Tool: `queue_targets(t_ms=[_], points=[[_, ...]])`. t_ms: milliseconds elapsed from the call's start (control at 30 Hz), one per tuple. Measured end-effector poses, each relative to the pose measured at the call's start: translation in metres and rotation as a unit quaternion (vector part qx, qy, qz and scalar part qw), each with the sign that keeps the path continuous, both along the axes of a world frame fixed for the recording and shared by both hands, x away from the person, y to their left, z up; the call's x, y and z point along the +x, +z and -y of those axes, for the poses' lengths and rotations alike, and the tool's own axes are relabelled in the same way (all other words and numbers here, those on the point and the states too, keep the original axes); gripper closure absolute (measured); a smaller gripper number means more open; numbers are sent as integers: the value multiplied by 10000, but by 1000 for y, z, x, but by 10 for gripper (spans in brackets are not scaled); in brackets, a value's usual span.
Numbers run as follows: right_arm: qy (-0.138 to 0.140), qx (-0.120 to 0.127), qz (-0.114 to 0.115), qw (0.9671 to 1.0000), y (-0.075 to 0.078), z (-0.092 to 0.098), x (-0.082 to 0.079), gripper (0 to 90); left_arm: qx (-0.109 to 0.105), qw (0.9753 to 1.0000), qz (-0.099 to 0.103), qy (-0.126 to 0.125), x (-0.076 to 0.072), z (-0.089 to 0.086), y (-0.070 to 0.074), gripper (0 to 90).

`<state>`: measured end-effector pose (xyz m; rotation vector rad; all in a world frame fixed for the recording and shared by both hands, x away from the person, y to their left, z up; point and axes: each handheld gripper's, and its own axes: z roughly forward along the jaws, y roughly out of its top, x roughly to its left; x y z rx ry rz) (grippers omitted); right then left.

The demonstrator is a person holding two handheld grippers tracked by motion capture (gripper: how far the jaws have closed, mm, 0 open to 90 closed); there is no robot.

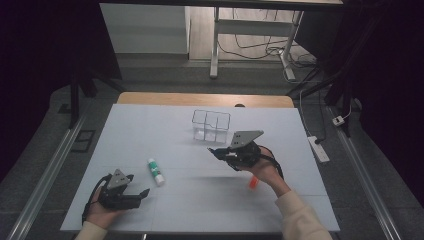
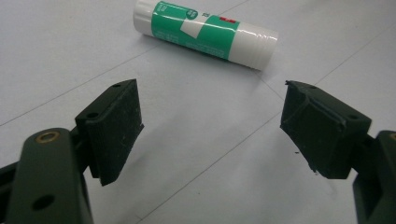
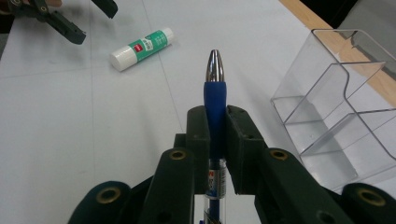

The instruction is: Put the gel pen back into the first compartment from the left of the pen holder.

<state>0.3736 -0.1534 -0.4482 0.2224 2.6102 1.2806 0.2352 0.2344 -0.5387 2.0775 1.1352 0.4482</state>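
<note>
1. 2 grippers were in play: the right gripper (image 3: 215, 128) had its jaws clamped on a blue pen (image 3: 215, 88), metal tip pointing forward past the pads, while the left gripper (image 2: 212, 126) sat low on the table with its jaws spread wide and nothing between them.
2. Held above the white table (image 1: 150, 125), the pen was near the clear organizer (image 1: 211, 126) but not yet over any compartment; the work in hand looked like dropping it into 1 of those cells.
3. Risk 1: the grip sat on the rubber sleeve near the tip, so most of the barrel hung behind the jaws. A quick tilt could have let the pen pivot or slide in the pads.
4. Risk 2: the organizer was light, transparent and unanchored as far as could be seen. Catching its thin wall (image 3: 348, 74) with the tip or a jaw could have pushed or tipped it instead of letting the pen in.
5. Risk 3: an early release might have sent the pen bouncing off a divider onto the table.
6. A glue stick (image 2: 205, 32) lay on its side just ahead of the left gripper, untouched, well apart from the organizer.
7. An orange object (image 1: 254, 183) showed beside the right hand (image 1: 265, 170), partly hidden. Nothing stood between pen and organizer.
</note>
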Motion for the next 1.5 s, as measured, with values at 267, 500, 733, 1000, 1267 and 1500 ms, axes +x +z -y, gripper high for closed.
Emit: queue_targets(t_ms=[267, 500, 733, 1000, 1267, 1500], points=[[-96, 164, 134, 9997, -1, 4, -8, 796, -1, 10000, -1, 5, 0, 1, 0, 204], [-273, 416, 224, 9985, 2, 6, -10, 796, 4, 10000, 0, 2, 0, 1, 0, 203], [-455, 606, 276, 9967, 9, 5, -13, 796, -2, 10000, 4, 2, 0, 1, 0, 203], [-590, 733, 316, 9951, 19, 2, -11, 796, 0, 10000, 13, 2, 0, 1, 1, 203], [-733, 884, 376, 9927, 25, -4, -8, 796, -12, 10000, 19, 4, 0, 0, 1, 203], [-833, 1063, 402, 9900, 33, -5, -1, 796, -8, 10000, 12, -3, 0, 0, 1, 203]])
